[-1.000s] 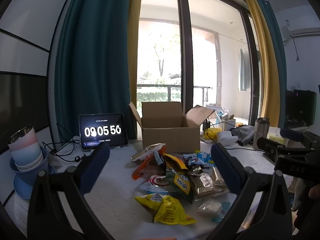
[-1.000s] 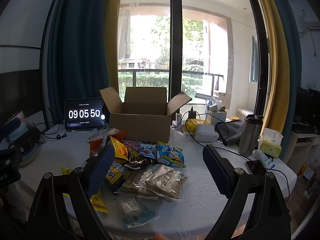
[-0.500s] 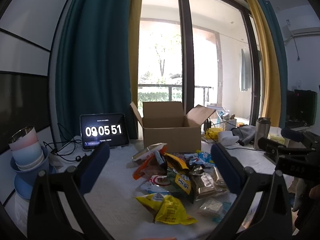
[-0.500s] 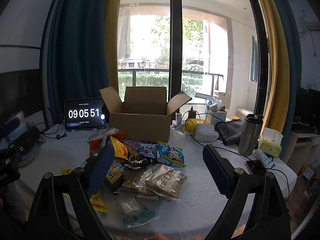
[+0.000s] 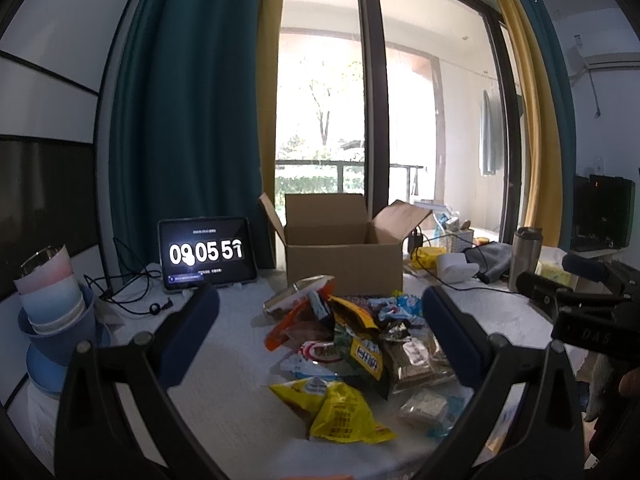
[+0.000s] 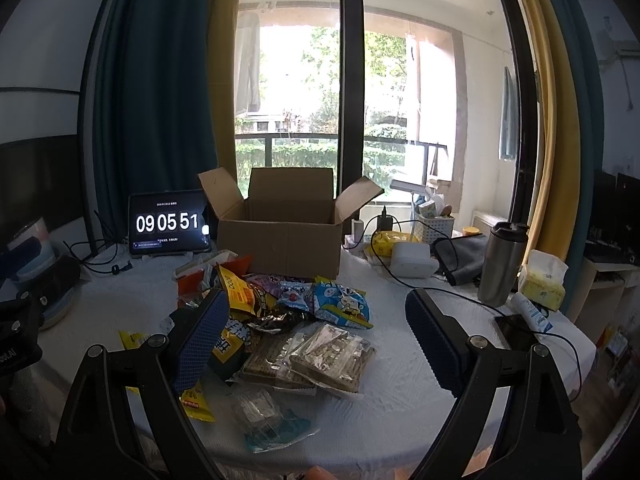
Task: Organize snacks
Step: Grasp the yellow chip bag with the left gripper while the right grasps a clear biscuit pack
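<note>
Right now both grippers are hovering above the table, fingers spread wide, gripping nothing — left gripper and right gripper alike. The snack pile is lying mid-table, just in front of the open box. A tablet is showing a clock left of the box.

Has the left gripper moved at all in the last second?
No. In the left wrist view the cardboard box and tablet clock sit where they did relative to the open left gripper.
</note>
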`<state>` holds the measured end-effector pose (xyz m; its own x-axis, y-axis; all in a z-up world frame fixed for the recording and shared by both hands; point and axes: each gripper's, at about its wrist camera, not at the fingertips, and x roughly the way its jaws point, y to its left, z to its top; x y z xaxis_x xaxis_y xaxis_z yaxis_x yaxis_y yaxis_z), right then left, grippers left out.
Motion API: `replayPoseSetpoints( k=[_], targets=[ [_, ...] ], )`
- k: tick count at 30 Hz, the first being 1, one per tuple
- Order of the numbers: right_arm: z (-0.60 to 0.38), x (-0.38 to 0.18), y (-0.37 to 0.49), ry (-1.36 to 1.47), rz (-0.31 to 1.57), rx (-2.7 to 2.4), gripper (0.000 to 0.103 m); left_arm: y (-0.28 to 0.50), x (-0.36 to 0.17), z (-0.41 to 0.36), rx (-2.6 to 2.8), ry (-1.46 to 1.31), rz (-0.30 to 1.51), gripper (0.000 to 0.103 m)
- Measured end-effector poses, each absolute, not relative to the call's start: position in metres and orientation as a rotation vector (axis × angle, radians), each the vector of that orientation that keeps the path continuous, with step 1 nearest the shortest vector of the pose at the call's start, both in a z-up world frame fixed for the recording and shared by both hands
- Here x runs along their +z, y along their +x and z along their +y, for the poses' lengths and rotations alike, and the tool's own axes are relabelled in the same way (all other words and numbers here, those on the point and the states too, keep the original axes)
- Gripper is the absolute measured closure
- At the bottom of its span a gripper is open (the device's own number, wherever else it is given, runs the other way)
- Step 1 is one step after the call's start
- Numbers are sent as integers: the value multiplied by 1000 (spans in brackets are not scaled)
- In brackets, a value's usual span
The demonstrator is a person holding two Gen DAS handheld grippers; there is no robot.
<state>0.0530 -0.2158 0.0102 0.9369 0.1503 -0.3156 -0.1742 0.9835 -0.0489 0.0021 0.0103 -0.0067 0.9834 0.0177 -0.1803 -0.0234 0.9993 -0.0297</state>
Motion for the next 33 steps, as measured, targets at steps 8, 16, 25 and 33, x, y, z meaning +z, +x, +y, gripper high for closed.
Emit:
replayPoseSetpoints(
  k=[8,16,25,33],
  targets=[
    [-223,-4,62,-55,350,165,11,25,-32,11,28,-58,330,1],
    [-240,-30,89,-16,428,146,11,65,-75,9,27,-107,537,1],
    [-262,-70,131,36,539,114,11,103,-117,4,49,-143,720,1],
    [-270,-95,174,74,635,148,11,132,-143,1,64,-154,840,2]
  ],
)
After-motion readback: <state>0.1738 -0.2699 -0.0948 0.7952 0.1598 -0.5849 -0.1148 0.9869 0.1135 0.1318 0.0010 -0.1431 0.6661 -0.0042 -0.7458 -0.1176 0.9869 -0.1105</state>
